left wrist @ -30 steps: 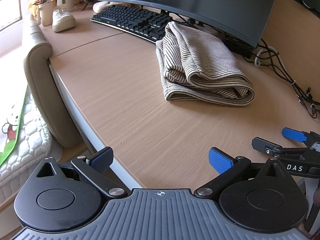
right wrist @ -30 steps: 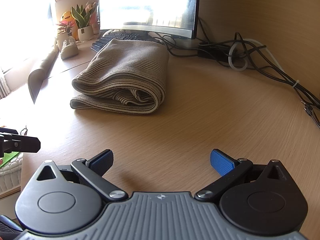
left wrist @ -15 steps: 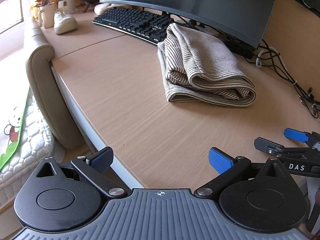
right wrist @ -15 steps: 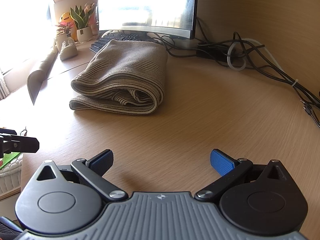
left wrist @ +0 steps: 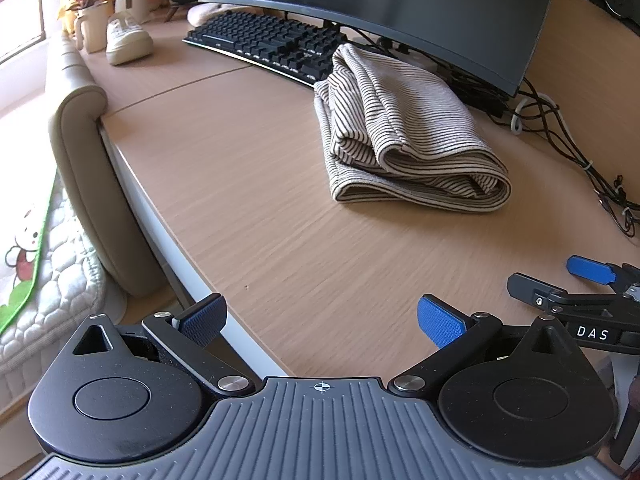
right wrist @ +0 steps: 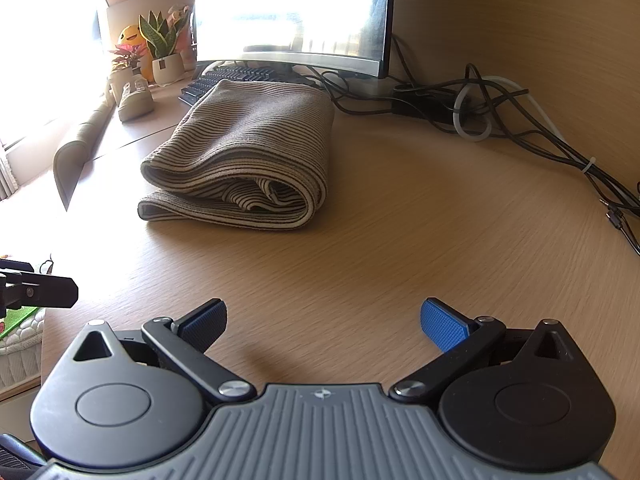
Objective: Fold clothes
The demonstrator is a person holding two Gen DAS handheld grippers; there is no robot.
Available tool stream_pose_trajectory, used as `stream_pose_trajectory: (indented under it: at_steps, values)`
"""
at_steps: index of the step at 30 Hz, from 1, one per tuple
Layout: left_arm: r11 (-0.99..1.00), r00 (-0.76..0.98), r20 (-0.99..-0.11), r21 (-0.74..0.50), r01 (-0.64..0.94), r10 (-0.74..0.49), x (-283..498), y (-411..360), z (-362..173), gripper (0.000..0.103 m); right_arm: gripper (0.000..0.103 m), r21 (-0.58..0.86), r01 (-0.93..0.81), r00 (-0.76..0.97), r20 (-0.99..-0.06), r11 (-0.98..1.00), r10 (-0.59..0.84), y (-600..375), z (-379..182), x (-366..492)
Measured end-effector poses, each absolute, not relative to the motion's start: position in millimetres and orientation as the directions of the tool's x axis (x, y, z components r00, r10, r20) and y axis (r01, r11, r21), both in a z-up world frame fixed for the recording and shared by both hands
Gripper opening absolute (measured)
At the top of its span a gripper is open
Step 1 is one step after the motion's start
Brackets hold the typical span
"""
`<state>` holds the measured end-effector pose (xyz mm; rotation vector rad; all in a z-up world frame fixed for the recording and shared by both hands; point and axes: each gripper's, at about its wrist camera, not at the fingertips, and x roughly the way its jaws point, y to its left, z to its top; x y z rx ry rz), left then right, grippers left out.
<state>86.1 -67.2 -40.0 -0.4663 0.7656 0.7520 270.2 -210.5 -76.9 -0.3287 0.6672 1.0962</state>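
Right, the striped garment (left wrist: 404, 136) lies folded on the wooden desk (left wrist: 256, 200), toward its back edge, just in front of the black keyboard (left wrist: 260, 40) and curved monitor (left wrist: 380, 4). Both grippers hover apart from it at the near edge: left gripper (left wrist: 322, 318) with fingers spread wide, empty; right gripper (right wrist: 324, 322) likewise. Cables (right wrist: 500, 116) tangle at the back right; potted plants (right wrist: 160, 52) and a shoe (right wrist: 134, 98) sit in the sunlit back-left corner.

- The left gripper (left wrist: 320, 320) sits slightly farther back from the folded striped cloth (left wrist: 404, 136) than a second ago.
- In the right wrist view, the cloth (right wrist: 248, 160) appears marginally nearer, and the left gripper's tip (right wrist: 44, 290) sits slightly lower at the frame edge.
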Motion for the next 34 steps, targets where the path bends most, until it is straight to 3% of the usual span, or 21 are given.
stream_pose_trajectory:
  at_steps: [27,34]
  values:
    - [0.651,0.486,-0.759,-0.108,-0.751,0.435,85.6,-68.4,-40.6,0.103,0.103,0.077,-0.898,0.288,-0.643,0.434,0.71,-211.3,-76.9,270.9]
    - [0.676,0.503,-0.709,-0.049,-0.735,0.495,86.3,-73.8,-32.8,0.103,0.103,0.079,-0.896,0.289,-0.643,0.436,0.71,-211.2,-76.7,270.7]
